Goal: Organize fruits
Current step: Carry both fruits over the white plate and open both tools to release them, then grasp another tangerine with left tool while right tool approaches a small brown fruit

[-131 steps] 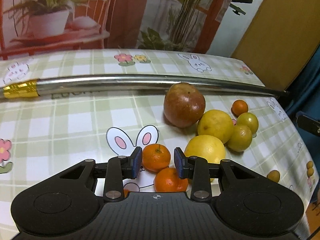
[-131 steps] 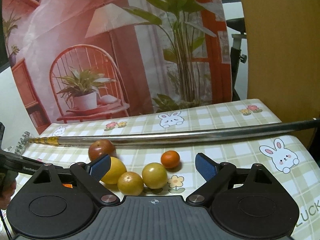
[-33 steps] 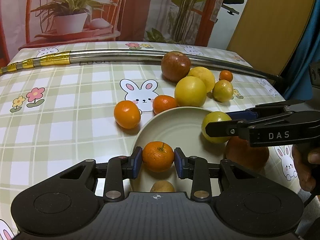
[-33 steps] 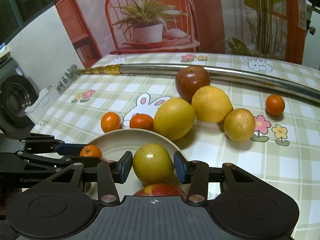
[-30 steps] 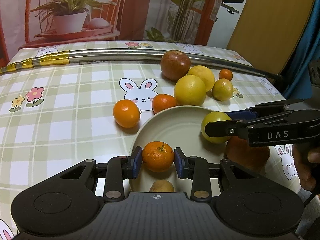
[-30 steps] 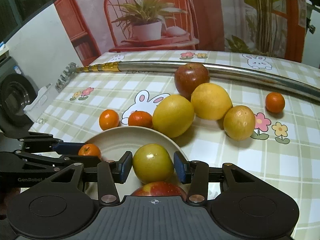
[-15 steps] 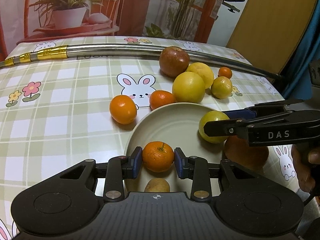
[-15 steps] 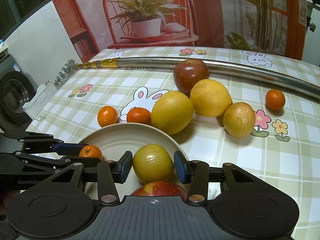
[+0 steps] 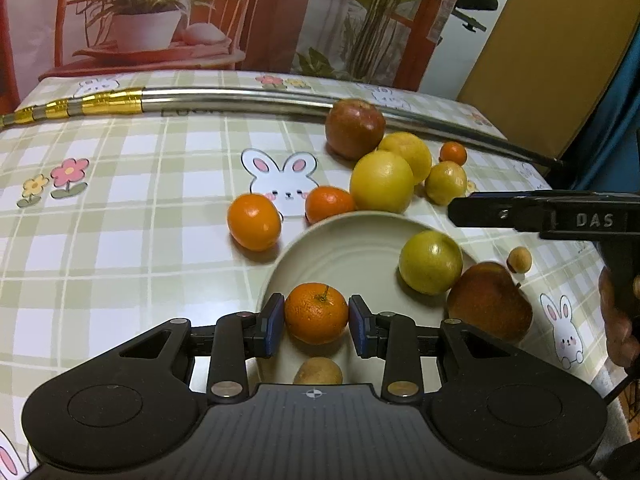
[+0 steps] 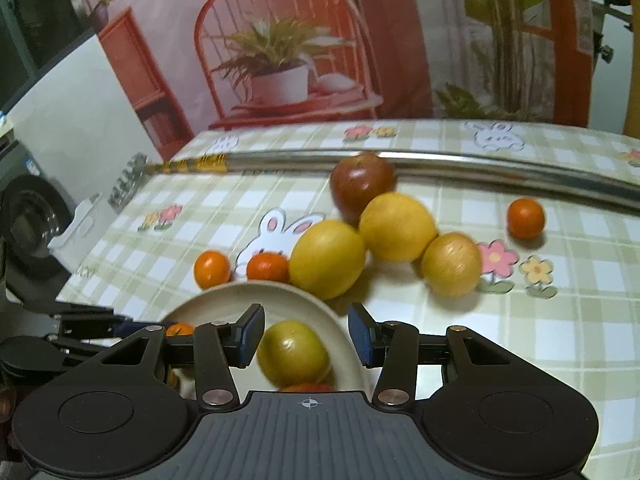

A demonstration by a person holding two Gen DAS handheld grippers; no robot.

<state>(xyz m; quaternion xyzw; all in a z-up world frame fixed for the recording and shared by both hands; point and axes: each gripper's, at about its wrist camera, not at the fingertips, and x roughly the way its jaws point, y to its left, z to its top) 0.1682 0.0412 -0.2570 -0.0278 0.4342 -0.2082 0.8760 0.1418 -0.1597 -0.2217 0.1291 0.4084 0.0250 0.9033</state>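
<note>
Tangerine (image 9: 316, 312) stem-up in left gripper (image 9: 316, 324)

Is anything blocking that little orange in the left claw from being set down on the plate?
Nothing visible does. The small orange sits between the left gripper's pads right over the plate's bare middle. The yellow-green fruit and a small brown fruit lie off to the sides.

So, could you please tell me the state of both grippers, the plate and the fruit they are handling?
Left gripper: shut on the mandarin.
Mandarin: gripped between the pads, over the plate's near side.
Right gripper: open, pads clear of the green fruit.
Green fruit: lying free in the plate.
Plate: upright on the table, partly filled.
</note>
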